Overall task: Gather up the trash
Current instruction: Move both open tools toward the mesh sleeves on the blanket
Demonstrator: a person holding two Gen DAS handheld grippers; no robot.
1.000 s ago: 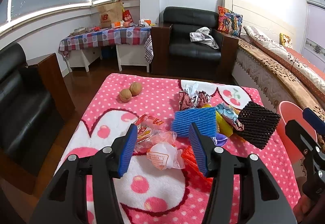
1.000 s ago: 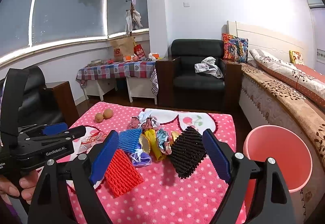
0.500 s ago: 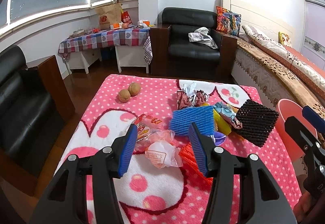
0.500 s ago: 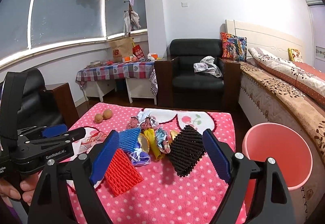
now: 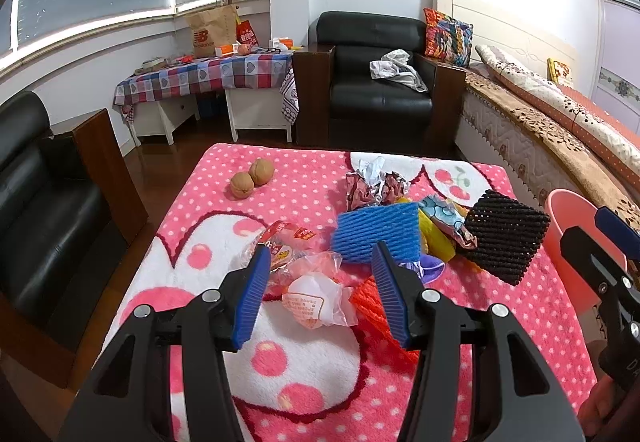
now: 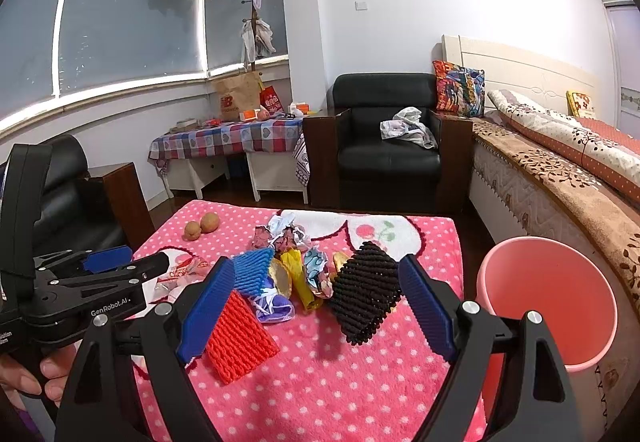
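Red foam net [image 5: 370,308] lies half hidden behind left hand-held gripper [image 5: 320,292].

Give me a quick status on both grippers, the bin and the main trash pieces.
left gripper: open, empty, above the clear wrappers.
right gripper: open, empty.
pink bin: upright beside the table, nothing visible inside.
black foam net: lying on the blanket.
red foam net: lying flat.
blue foam net: lying flat.
clear wrappers: crumpled, not gripped.
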